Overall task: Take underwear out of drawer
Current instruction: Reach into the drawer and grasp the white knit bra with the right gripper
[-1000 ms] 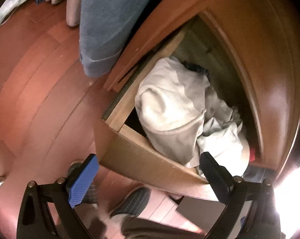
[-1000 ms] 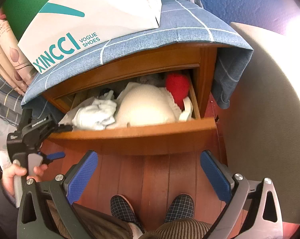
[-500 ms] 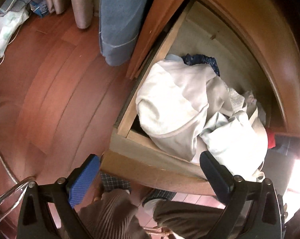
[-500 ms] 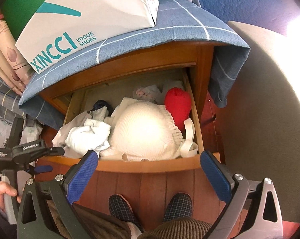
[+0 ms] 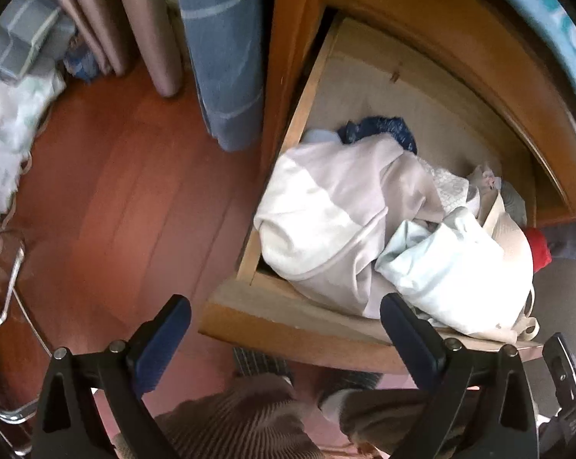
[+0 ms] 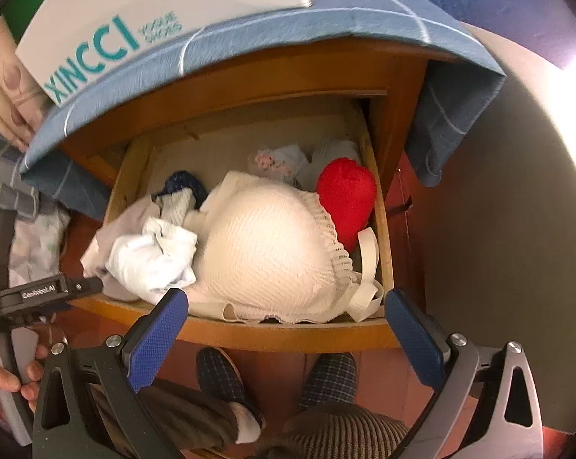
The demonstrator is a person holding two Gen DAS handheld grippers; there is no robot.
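The wooden drawer [image 6: 326, 334] stands pulled out, full of loose clothing. A white lace bra [image 6: 265, 252] fills its middle, with a red piece [image 6: 347, 199] to the right, a crumpled white cloth [image 6: 154, 260] to the left and a dark blue piece [image 6: 182, 185] behind. My right gripper [image 6: 286, 338] is open above the drawer front, holding nothing. In the left wrist view a pale beige garment [image 5: 326, 222] and a white cloth [image 5: 452, 271] lie in the drawer [image 5: 272, 317]. My left gripper [image 5: 286, 329] is open over the drawer's left front corner, also holding nothing.
A white XINCCI shoe box [image 6: 142, 7] sits on a blue checked cloth [image 6: 326, 19] covering the cabinet top. The person's checked slippers [image 6: 219, 375] stand under the drawer front. Curtains [image 5: 146, 26] and a metal frame [image 5: 8, 290] are left on the wooden floor [image 5: 115, 210].
The drawer has come out much further, showing more of its contents. Both views now look down into it from closer. Both grippers stayed open.
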